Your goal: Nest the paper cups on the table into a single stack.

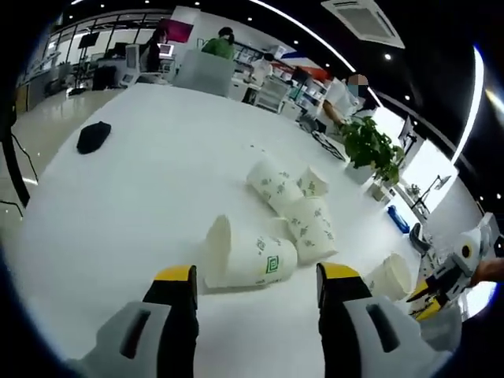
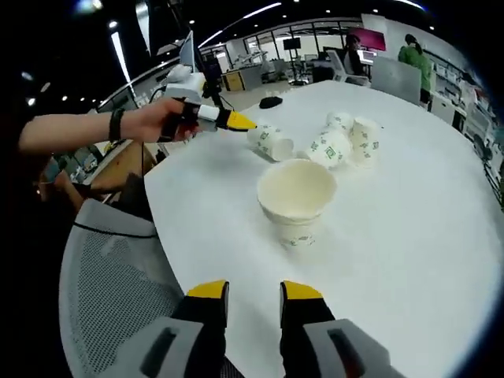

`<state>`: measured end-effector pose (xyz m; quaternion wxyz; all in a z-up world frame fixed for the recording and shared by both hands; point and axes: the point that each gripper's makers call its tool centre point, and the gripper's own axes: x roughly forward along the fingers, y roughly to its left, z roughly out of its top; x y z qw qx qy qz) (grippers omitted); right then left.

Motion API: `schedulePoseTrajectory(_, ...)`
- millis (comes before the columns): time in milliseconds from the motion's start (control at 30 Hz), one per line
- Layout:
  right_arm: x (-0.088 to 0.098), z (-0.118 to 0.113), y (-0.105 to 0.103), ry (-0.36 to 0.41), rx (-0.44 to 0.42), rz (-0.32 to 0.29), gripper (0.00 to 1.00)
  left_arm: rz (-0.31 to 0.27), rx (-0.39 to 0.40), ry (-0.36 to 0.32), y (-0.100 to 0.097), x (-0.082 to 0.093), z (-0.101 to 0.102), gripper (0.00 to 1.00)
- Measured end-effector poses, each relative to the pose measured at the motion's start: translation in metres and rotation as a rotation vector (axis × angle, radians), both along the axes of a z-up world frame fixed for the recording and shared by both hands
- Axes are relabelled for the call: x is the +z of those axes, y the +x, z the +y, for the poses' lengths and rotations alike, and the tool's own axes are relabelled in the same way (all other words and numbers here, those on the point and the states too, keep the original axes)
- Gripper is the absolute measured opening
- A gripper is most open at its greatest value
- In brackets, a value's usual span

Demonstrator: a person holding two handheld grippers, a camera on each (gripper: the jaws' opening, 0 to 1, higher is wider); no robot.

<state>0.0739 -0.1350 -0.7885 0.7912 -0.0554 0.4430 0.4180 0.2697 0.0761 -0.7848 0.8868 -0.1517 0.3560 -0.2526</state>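
Hovering with jaws apart, left gripper [image 1: 256, 295] lined up behind toppled paper cup [image 1: 248, 258] at twelve o'clock for grasping; right gripper [image 2: 254, 298], likewise parted, facing upright cup [image 2: 297, 197] at twelve.

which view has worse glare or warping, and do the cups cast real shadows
Left gripper view: window glare washes out the right side, table bows strongly. Right gripper view: evenly lit, the upright cup sharp with a faint shadow, table edge curving; lying cups barely shadowed.
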Motion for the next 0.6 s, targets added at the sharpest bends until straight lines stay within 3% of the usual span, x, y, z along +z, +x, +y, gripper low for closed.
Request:
schedulePoseTrajectory(200, -0.002, -0.006, -0.005, 0.007, -0.033, 0.018, 0.23, 0.019, -0.065, -0.022, 0.007, -0.008, -0.013, 0.55)
schedulePoseTrajectory(333, -0.002, -0.006, -0.005, 0.01, -0.046, 0.016, 0.23, 0.018, -0.071, -0.053, 0.004, -0.005, -0.019, 0.43)
schedulePoseTrajectory(600, 0.001, -0.005, -0.003, 0.016, -0.049, 0.01, 0.22, 0.005, -0.142, -0.05, -0.019, -0.001, -0.041, 0.17)
